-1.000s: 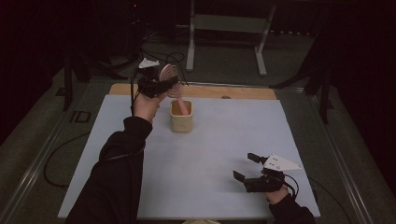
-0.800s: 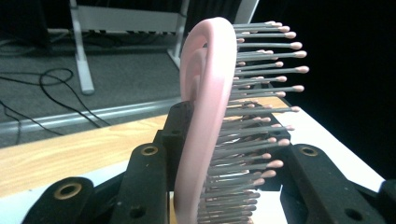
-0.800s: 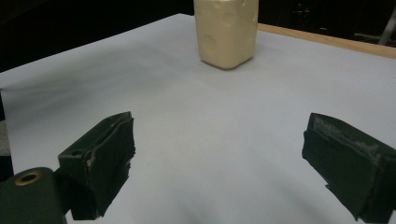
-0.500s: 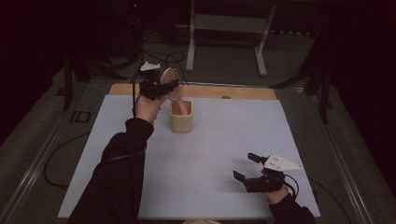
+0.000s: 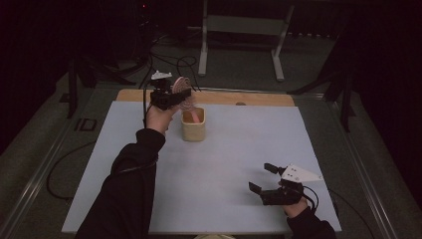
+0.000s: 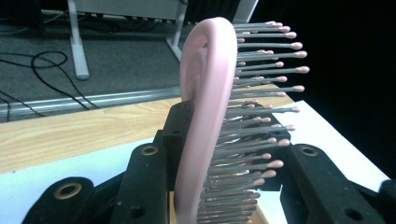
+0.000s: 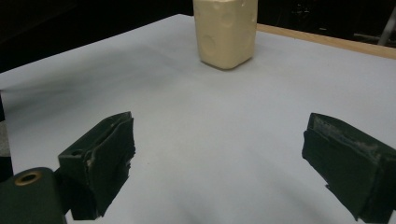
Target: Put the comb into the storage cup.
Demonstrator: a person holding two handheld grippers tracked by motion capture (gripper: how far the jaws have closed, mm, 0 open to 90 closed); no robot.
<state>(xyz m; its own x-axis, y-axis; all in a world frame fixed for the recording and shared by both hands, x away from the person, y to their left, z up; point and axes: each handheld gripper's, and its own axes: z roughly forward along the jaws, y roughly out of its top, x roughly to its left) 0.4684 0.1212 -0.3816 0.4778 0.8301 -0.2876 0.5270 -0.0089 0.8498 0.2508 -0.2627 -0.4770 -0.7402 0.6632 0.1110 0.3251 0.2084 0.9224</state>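
Observation:
A pink hairbrush (image 5: 180, 85) with pink-tipped bristles stands nearly upright, its head up. My left gripper (image 5: 175, 97) is shut on the hairbrush (image 6: 205, 93) just above a cream cup (image 5: 193, 130) at the back of the table. A pink end (image 5: 195, 117) sits in the cup's mouth. In the left gripper view the left gripper (image 6: 229, 163) clamps the brush's lower part, and the bristles point right. Near the table's front right my right gripper (image 5: 262, 177) stands open and holds nothing. In the right gripper view the right gripper (image 7: 219, 158) faces the cup (image 7: 226, 32) from far off.
A white sheet (image 5: 224, 159) covers the table, and a wooden strip (image 5: 259, 98) runs along its far edge. Cables (image 5: 169, 59) and a metal stand's legs (image 5: 204, 45) lie on the floor behind. A black sleeve (image 5: 124, 189) crosses the table's left side.
The left gripper with the hairbrush has sunk slightly toward the cup. The right gripper has not moved.

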